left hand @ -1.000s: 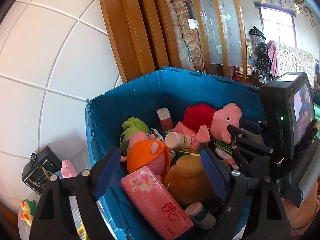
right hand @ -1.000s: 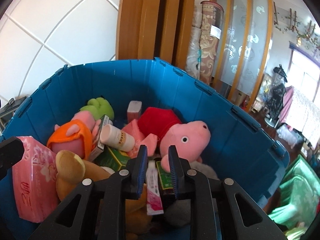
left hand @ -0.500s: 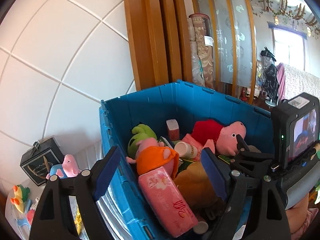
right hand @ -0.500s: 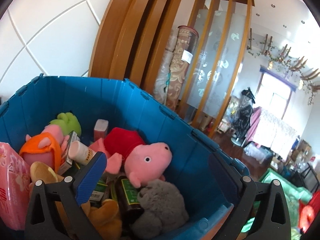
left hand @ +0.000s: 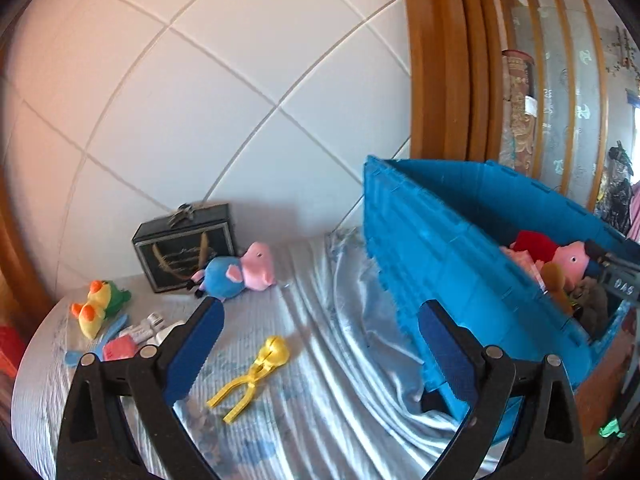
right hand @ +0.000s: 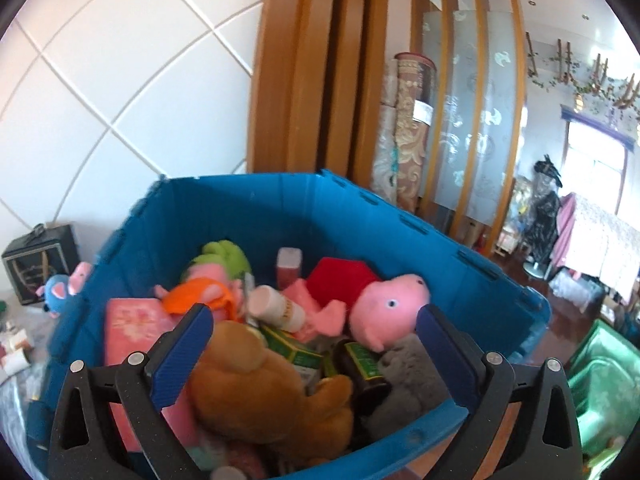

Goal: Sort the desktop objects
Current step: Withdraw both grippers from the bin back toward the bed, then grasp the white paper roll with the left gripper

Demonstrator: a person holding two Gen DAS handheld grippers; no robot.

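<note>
My left gripper (left hand: 320, 308) hangs over the striped cloth with its jaws opening and nothing between them. Past its fingers lie a yellow clip toy (left hand: 256, 372) and a blue-and-pink pig plush (left hand: 236, 272). The blue bin (left hand: 440, 264) stands to its right. My right gripper (right hand: 314, 312) is wide open above the blue bin (right hand: 280, 208), holding nothing. Inside the bin lie a pink pig plush (right hand: 384, 308) in a red dress, a brown plush (right hand: 260, 384), a pink tissue pack (right hand: 132, 324), a white bottle (right hand: 280, 312) and a dark bottle (right hand: 364, 368).
A dark gift box (left hand: 184, 248) stands against the white tiled wall. A green-and-yellow toy (left hand: 100, 304) and small tubes and packets (left hand: 136, 336) lie at the cloth's left end. Wooden panels (right hand: 312, 80) rise behind the bin. A green crate (right hand: 600, 372) sits low at right.
The left gripper swung left, away from the bin and out over the cloth; the pink tissue pack once between its jaws lies in the bin. The right jaws went from nearly shut to wide open.
</note>
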